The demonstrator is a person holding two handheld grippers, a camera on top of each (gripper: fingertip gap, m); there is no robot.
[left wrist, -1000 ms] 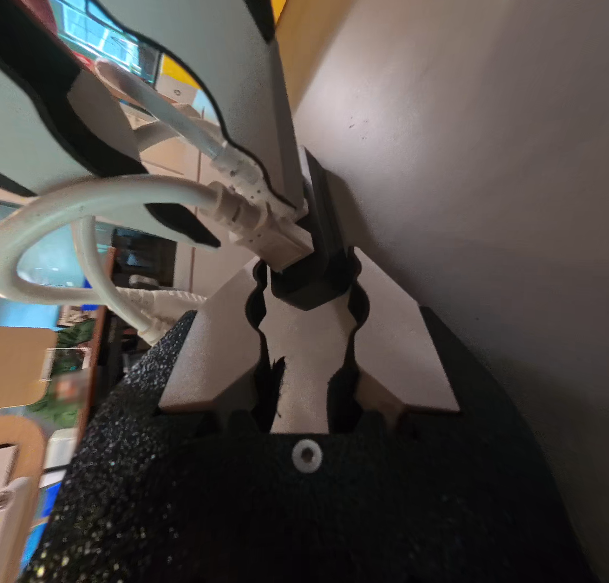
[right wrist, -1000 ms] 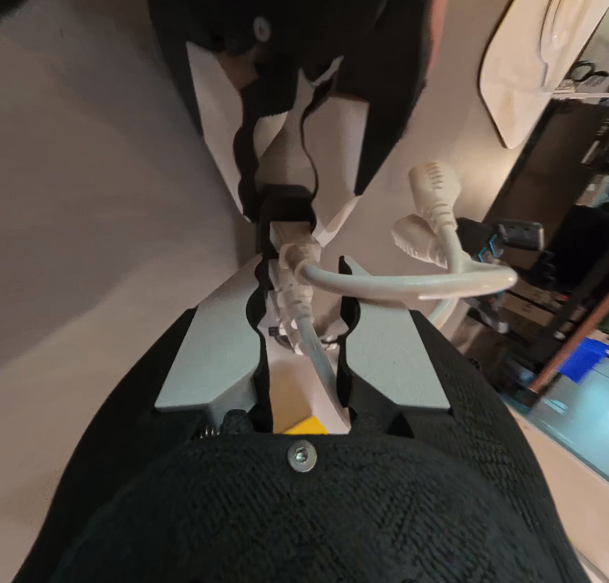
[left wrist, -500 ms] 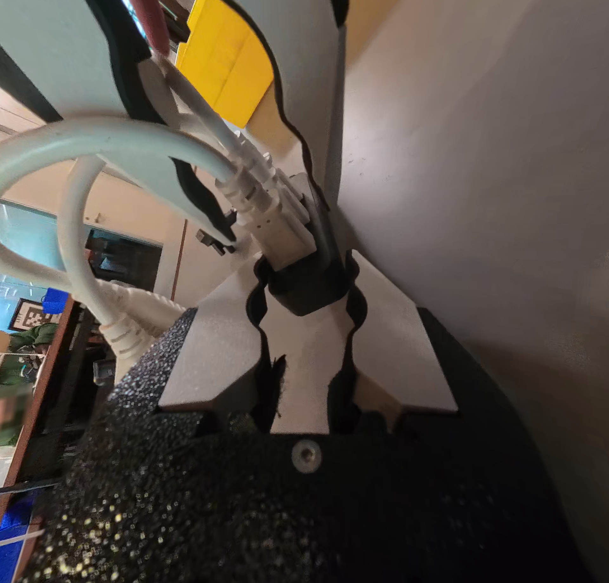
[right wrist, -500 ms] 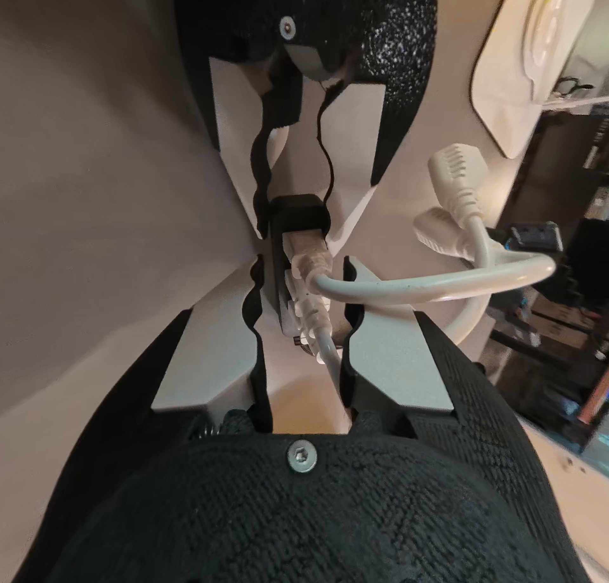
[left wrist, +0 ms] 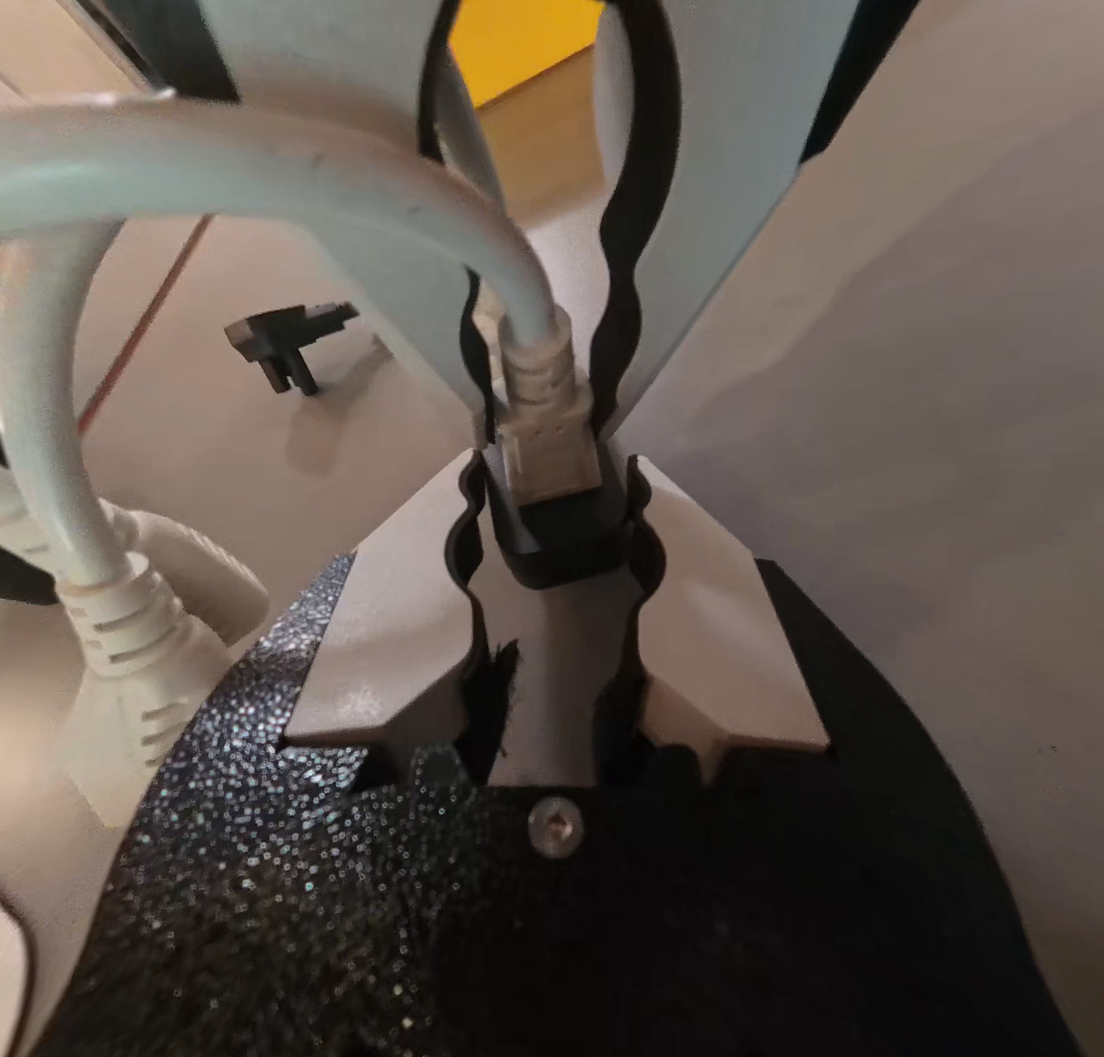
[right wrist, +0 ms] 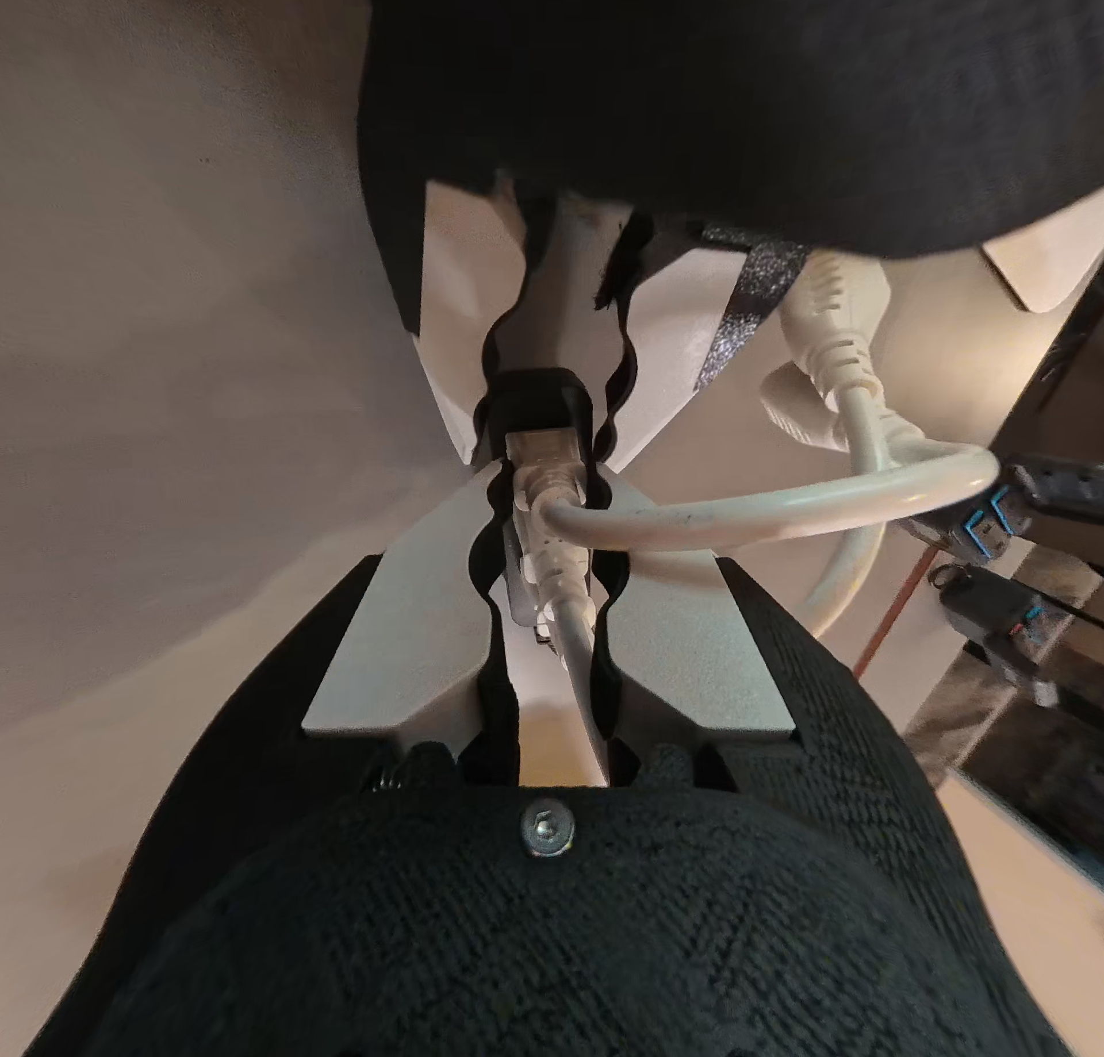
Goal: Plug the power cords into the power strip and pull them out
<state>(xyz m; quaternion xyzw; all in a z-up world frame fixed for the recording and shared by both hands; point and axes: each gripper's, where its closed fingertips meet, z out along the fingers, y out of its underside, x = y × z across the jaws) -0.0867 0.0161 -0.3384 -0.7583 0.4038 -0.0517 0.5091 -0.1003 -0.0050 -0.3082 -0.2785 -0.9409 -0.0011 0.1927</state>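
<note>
Left wrist view: the left gripper has its fingers narrowed onto the black end of the power strip, which sits dead centre and runs away toward 12 o'clock. A white plug is seated in the socket just past that end. The right gripper reaches in from 12 o'clock, its fingers drawn in close on either side of this plug. The plug's cord arcs off toward 9 o'clock. At 8 o'clock a loose plug lies on the bench.

Right wrist view: the right gripper's fingers are narrow, and their tips look pressed on the white plug at centre. A second plug sits in the strip at 6 o'clock of it, between the same fingers. The left gripper, at 12 o'clock, clamps the strip's black end.

This looks like a pull-out. It should go best with a straight pull along the pins while the left gripper braces the strip. The second plug must not be dragged along.

No container is in view; the strip's sockets hold two plugs.
</note>
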